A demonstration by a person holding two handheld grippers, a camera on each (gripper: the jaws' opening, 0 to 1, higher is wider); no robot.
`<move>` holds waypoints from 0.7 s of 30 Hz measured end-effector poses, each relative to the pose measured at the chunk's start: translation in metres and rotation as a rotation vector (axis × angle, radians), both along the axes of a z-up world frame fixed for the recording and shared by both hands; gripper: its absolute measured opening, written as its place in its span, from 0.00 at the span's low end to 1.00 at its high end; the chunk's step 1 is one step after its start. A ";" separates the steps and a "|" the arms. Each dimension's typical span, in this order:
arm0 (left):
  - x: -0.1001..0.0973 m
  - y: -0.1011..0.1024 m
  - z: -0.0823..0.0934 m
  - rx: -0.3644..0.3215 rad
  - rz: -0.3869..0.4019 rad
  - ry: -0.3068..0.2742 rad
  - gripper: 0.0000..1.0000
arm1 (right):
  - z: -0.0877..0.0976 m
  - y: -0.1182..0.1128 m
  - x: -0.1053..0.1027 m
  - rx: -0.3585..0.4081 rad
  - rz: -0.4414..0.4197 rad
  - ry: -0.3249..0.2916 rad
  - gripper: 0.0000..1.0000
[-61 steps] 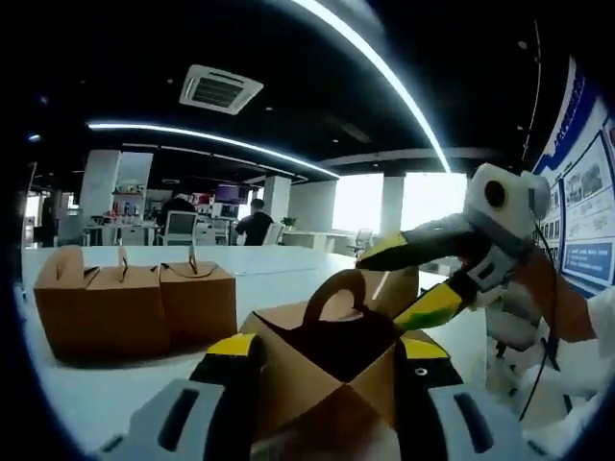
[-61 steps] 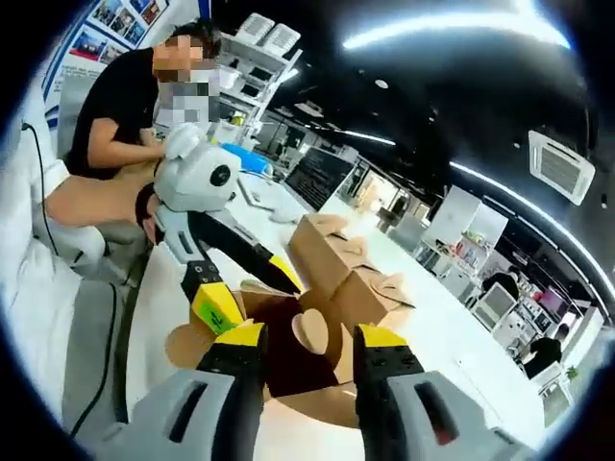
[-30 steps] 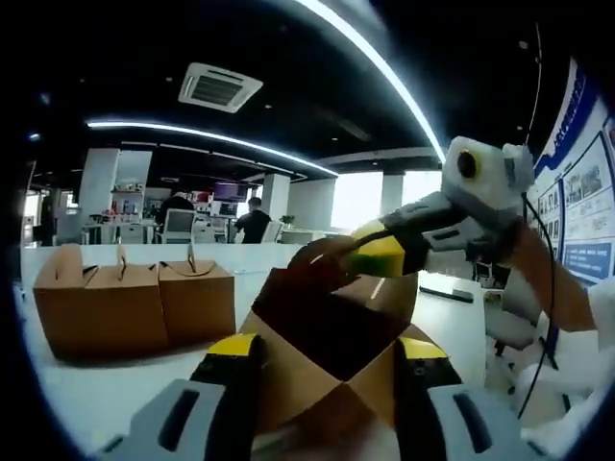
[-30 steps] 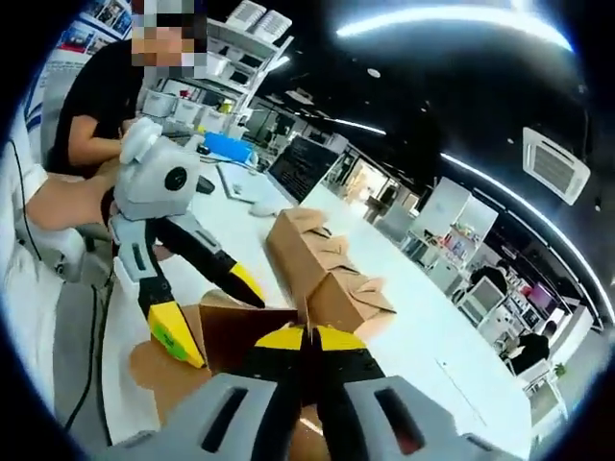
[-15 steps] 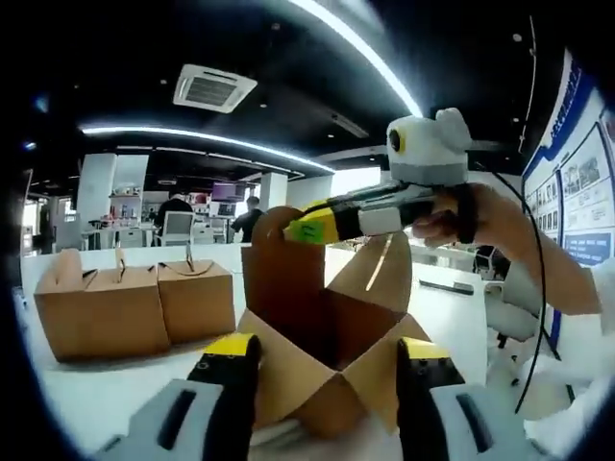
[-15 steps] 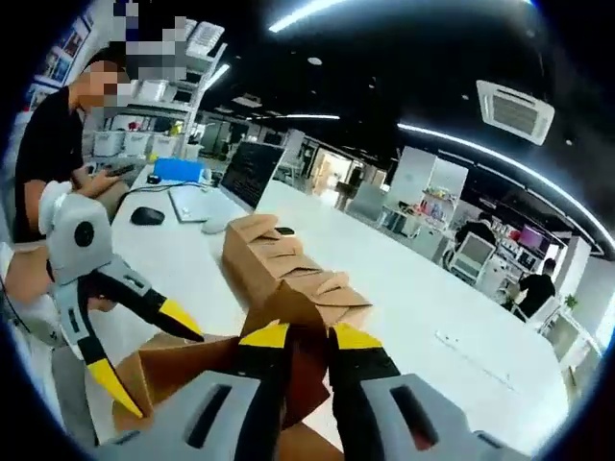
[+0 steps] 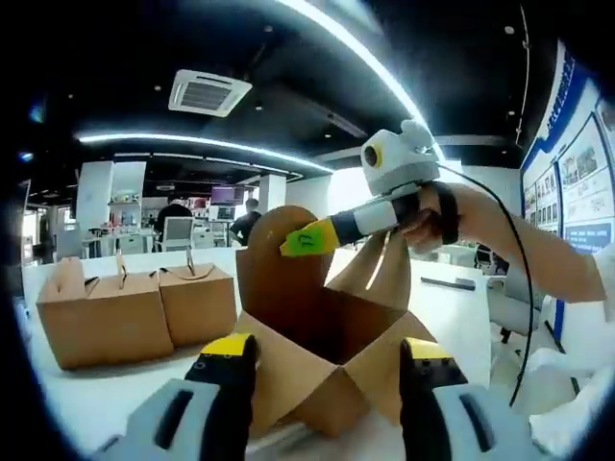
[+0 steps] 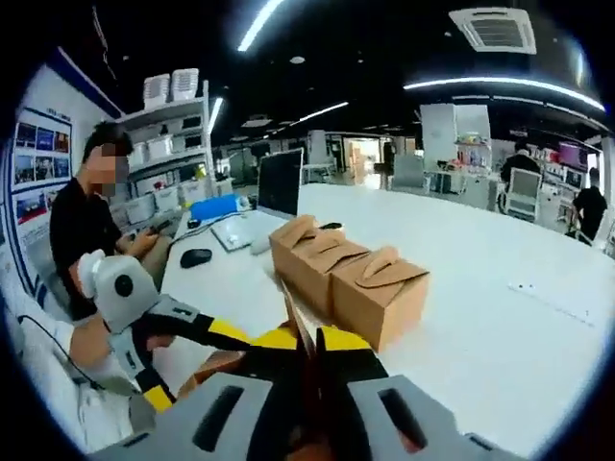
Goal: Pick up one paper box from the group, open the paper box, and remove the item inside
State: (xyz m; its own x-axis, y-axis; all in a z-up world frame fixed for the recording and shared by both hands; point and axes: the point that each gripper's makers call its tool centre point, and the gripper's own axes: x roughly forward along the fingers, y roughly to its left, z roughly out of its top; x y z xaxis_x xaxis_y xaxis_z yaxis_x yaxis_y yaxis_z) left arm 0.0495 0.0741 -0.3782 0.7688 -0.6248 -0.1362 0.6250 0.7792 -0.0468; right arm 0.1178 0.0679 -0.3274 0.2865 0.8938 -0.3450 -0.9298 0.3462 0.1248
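Open paper box on the white counter, straddled by the left gripper, jaws apart. One flap pinched upright, right gripper jaws clamped together on it. Could tear the flap or drag the unheld box if pulled hard.

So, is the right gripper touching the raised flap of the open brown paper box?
Touching. In the right gripper view, the right gripper has its yellow-tipped jaws shut on the raised flap of the open brown paper box, with no gap visible.
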 end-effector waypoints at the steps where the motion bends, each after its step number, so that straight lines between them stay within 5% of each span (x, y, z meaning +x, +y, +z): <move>1: 0.000 0.000 0.000 0.000 -0.001 -0.005 0.63 | 0.001 0.001 0.000 0.017 0.012 0.022 0.06; 3: -0.001 -0.001 0.000 0.007 -0.006 -0.019 0.65 | 0.002 0.002 0.000 0.088 0.024 0.156 0.07; 6: -0.002 -0.003 0.001 0.029 -0.012 -0.034 0.65 | -0.002 -0.001 0.001 0.106 0.042 0.263 0.07; 8: -0.003 -0.003 0.005 0.040 -0.019 -0.044 0.65 | -0.002 -0.004 0.009 0.124 0.040 0.405 0.08; 12: -0.004 -0.005 0.020 0.051 -0.057 -0.098 0.65 | -0.008 -0.008 0.022 0.112 0.008 0.439 0.03; 14: -0.010 -0.016 0.037 0.096 -0.121 -0.234 0.63 | -0.017 -0.010 0.029 0.100 -0.039 0.480 0.03; 18: -0.002 -0.016 0.021 0.208 -0.099 -0.180 0.64 | -0.019 -0.008 0.019 0.108 0.008 0.476 0.03; 21: -0.002 -0.017 0.021 0.148 -0.108 -0.150 0.64 | -0.023 -0.012 0.023 0.125 -0.002 0.475 0.03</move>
State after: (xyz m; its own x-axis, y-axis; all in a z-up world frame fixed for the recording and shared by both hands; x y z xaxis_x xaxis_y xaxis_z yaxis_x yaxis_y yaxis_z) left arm 0.0470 0.0568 -0.3577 0.7169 -0.6865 -0.1214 0.6966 0.6987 0.1629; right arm 0.1405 0.0555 -0.3500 0.1252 0.9364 -0.3279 -0.7594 0.3031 0.5757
